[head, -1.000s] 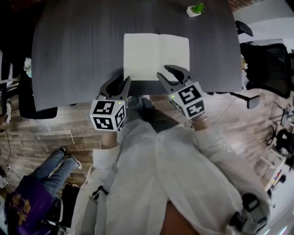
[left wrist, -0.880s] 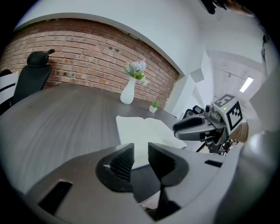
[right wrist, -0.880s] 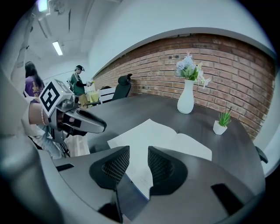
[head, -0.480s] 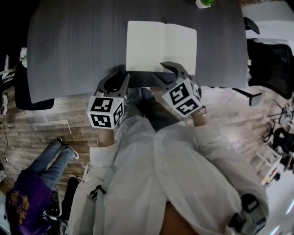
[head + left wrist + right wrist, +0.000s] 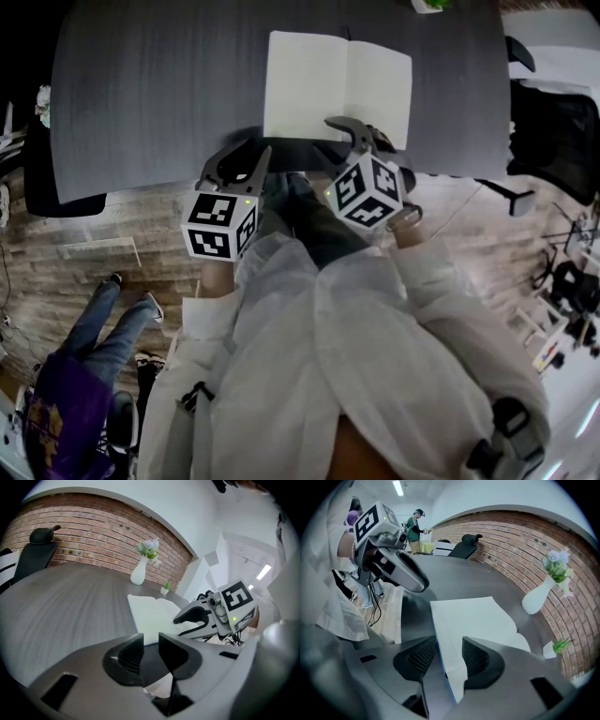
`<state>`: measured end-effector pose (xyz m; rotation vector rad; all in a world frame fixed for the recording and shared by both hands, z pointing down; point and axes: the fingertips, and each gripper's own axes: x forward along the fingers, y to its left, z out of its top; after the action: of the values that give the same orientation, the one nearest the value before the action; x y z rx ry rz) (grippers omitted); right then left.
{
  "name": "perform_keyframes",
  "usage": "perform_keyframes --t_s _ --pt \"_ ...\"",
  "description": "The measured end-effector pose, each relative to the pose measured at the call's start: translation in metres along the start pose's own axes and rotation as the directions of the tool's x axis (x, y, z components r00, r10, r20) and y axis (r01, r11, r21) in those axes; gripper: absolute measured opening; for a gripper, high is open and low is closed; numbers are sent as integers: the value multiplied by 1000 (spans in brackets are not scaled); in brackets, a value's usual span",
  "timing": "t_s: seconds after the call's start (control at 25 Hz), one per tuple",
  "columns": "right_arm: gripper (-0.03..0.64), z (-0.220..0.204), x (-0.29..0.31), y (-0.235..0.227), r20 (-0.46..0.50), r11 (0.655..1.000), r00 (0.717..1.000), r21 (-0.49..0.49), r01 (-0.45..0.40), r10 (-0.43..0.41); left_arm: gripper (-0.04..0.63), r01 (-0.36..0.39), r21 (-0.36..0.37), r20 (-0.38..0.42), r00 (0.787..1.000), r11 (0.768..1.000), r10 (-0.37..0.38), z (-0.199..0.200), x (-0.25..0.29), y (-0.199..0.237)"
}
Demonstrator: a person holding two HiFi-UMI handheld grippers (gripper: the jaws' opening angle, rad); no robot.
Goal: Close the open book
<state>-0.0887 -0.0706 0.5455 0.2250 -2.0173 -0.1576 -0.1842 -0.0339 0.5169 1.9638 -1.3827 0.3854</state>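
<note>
As the open book [image 5: 337, 89] lies on the surface [image 5: 159, 84] | our right gripper [image 5: 361, 141]: fingers just opening, released astride the book's near edge | our left gripper [image 5: 242, 161]: fingers released, empty.

Open tabletop to the left, clutter at the far edge

The dark grey wood-grain tabletop [image 5: 150, 84] lies bare across the head view's upper left. The open white-paged book [image 5: 309, 84] fills the upper centre. Past its far edge stand a white vase of pale flowers [image 5: 139, 572] and a small white pot with a green plant [image 5: 428, 5]; a black office chair [image 5: 553, 122] crowds the table's right end.
</note>
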Motion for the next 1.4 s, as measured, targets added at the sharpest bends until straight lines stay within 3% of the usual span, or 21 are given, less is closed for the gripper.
perform_keyframes --t_s 0.52,0.88,1.08,1.4 --pt "155 2 9 0 -53 969 999 -245 -16 4 97 18 13 -1 1000 1000 -18 5 5 0" --pt "153 2 8 1 -41 966 999 -259 -2 -9 97 19 19 -4 1000 1000 -19 9 10 0" --pt "83 1 6 7 -19 964 999 -266 23 -29 98 1 15 -9 1000 1000 -1 10 12 4" --pt "40 -2 0 1 25 978 997 -198 73 -70 104 15 -2 -19 1000 1000 -15 11 16 2"
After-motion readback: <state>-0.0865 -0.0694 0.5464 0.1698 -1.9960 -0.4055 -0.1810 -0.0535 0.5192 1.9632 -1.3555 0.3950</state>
